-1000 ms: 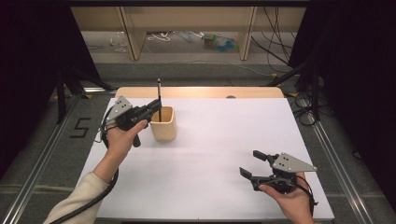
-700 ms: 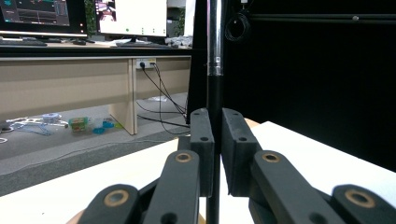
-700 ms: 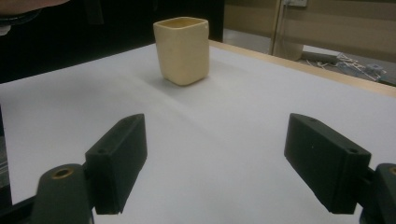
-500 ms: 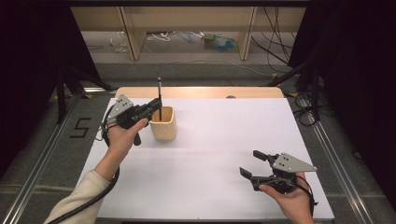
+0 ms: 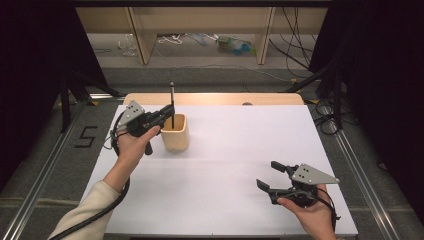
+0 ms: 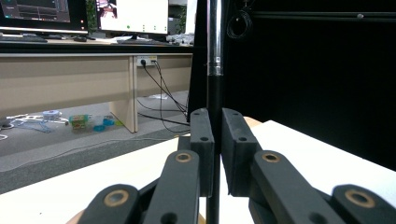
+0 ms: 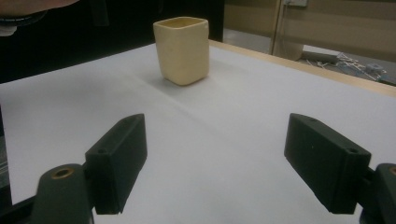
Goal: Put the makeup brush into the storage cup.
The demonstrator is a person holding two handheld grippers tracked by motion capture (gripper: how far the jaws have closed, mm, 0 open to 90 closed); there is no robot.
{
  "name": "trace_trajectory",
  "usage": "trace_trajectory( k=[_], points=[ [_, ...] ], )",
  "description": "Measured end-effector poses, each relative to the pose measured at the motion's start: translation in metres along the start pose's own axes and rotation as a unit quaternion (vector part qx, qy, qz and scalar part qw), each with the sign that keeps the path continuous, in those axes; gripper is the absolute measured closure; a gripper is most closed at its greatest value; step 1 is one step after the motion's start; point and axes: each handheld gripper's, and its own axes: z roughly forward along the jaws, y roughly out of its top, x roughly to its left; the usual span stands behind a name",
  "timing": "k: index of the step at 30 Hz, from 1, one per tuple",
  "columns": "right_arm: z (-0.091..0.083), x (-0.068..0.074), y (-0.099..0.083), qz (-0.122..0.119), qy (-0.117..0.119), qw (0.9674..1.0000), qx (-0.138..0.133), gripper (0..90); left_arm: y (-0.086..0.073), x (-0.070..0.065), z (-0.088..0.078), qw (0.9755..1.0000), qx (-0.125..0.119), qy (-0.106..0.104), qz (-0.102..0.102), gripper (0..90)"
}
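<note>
Compared with a second ago, no change anywhere: same poses, same spacing, nothing shifted on the tabletop (image 5: 240,145). Left gripper (image 5: 169,111) clenched on a thin black pen (image 5: 172,102), kept upright over the beige cup (image 5: 175,132) at the far left of the white surface. Lower end of the pen down at the cup's mouth, seemingly just inside the rim, though hard to tell how deep. Right gripper (image 5: 272,175) parked near the front right, well apart from the cup, jaws spread and holding nothing.

Meaning for the work, as a judgement: a pause rather than progress. Pen poised for dropping into the cup, not yet let go; release probably next, with a small risk of the pen tipping against the rim or nudging the light cup.

From the left gripper view, the grip itself up close: left gripper (image 6: 215,140) with both pads pressed flat against the pen (image 6: 214,70), dark shaft below, silvery section above, running straight up out of the top edge. From the high view, instead, the pen's place over the cup. From the right gripper view, the cup (image 7: 183,44) side-on, squarish with rounded corners, standing upright, and the right gripper (image 7: 217,163) with bare white surface between its jaws.
</note>
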Motion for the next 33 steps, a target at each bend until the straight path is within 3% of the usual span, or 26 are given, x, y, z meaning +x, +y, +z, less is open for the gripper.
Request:
trace_trajectory(
  k=[4, 6, 8, 33],
  points=[
    [0.0000, -0.0001, 0.0000, 0.000, 0.000, 1.0000, 0.000, 22.3, 0.0007, -0.0002, 0.0014, 1.0000, 0.000, -0.002, 0.000, 83.6],
    [-0.0004, 0.0014, -0.0001, 0.011, 0.004, 0.9999, 0.007, 22.3, 0.0011, 0.0002, 0.0019, 1.0000, 0.000, -0.002, 0.002, 83.6],
    [0.0004, -0.0003, 0.0000, -0.002, 0.000, 1.0000, -0.001, 22.3, 0.0014, 0.0005, 0.0022, 1.0000, 0.002, -0.001, 0.004, 83.6],
    [0.0005, -0.0005, -0.0002, -0.002, 0.000, 1.0000, 0.000, 22.1, 0.0032, 0.0041, 0.0081, 1.0000, 0.005, 0.005, 0.006, 83.7]
  ],
)
